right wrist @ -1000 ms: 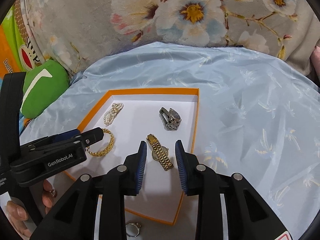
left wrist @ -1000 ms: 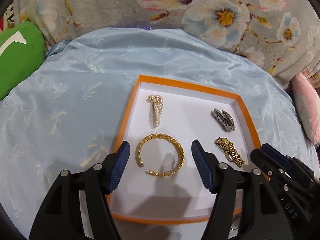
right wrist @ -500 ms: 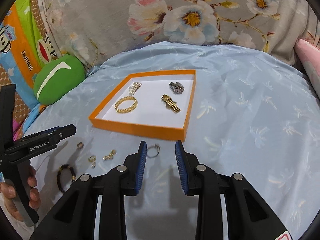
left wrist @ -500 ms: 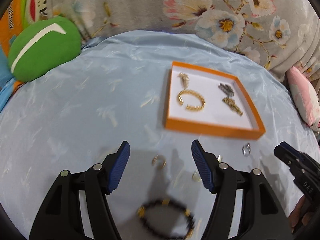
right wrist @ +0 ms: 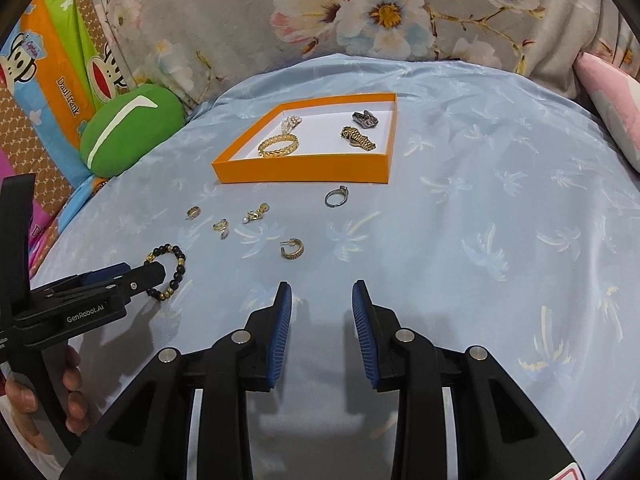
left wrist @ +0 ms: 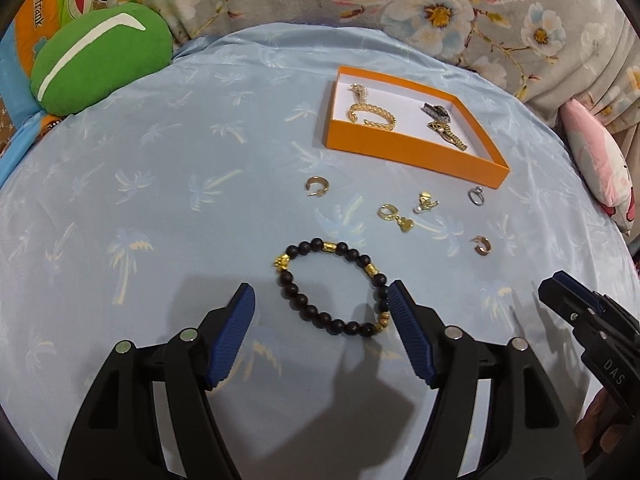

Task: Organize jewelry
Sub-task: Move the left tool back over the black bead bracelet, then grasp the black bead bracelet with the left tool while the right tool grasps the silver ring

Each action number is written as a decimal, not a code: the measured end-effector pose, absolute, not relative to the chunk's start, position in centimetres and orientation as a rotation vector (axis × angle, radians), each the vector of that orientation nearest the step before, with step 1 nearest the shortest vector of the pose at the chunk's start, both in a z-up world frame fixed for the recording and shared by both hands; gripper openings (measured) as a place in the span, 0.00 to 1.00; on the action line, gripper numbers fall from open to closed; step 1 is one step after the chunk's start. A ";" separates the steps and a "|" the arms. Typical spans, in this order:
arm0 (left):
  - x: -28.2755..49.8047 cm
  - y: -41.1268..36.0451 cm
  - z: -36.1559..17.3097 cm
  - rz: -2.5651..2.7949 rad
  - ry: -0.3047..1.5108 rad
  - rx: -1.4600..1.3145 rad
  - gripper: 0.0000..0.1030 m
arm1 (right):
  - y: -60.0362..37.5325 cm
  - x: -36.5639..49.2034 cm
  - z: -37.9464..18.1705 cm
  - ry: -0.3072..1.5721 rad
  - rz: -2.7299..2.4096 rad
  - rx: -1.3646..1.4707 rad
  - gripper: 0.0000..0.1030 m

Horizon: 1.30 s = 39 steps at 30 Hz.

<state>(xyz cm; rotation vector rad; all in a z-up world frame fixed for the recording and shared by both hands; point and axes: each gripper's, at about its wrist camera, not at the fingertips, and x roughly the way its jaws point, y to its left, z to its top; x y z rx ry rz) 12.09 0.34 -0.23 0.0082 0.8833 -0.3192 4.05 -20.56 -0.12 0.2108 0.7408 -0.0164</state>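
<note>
We are holding our left gripper (left wrist: 320, 300) wide apart around the bead bracelet (left wrist: 332, 286). Only the right view is showing our right gripper (right wrist: 322, 292) half apart, the orange box (right wrist: 304, 170) at 12 o'clock.

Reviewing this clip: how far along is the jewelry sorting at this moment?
Partly done. Done: the orange tray holds a pearl piece, gold bangle and two watches. In hand: nothing; the left gripper is open around the beaded bracelet, and the right gripper is open. Left: bracelet, silver ring and four small gold pieces on the cloth.
</note>
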 end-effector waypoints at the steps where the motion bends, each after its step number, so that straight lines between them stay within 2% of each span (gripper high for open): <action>1: 12.1 0.2 -0.3 -0.320 0.887 0.010 0.69 | -20.6 4.0 -0.1 0.740 -0.018 0.215 0.36; 9: 12.3 -0.1 -0.7 -0.299 0.907 0.022 0.71 | -20.7 4.2 -0.2 0.752 -0.022 0.224 0.37; 15: 12.2 -1.3 -0.8 -0.302 0.912 0.087 0.84 | -20.8 4.2 -0.3 0.756 -0.025 0.229 0.37; 23: 13.4 -2.2 -1.2 -0.261 0.925 0.137 0.83 | -20.9 4.6 -0.6 0.778 -0.011 0.242 0.37; 26: 13.5 -2.4 -1.1 -0.263 0.916 0.142 0.75 | -20.6 5.2 -0.8 0.792 0.005 0.242 0.38; 32: 13.6 -2.6 -0.8 -0.292 0.890 0.140 0.49 | -19.6 7.1 -1.0 0.815 0.028 0.226 0.38; 34: 13.6 -2.6 -0.7 -0.314 0.884 0.124 0.31 | -19.5 7.6 -0.9 0.815 0.030 0.224 0.38; 35: 13.7 -2.6 -0.6 -0.327 0.885 0.114 0.27 | -19.5 8.0 -0.9 0.813 0.025 0.225 0.38; 36: 13.8 -2.6 -0.6 -0.342 0.888 0.098 0.18 | -19.7 8.3 -0.9 0.812 0.019 0.229 0.38; 39: 14.3 -2.4 -0.6 -0.380 0.899 0.054 0.14 | -20.5 9.5 -0.8 0.806 0.001 0.252 0.38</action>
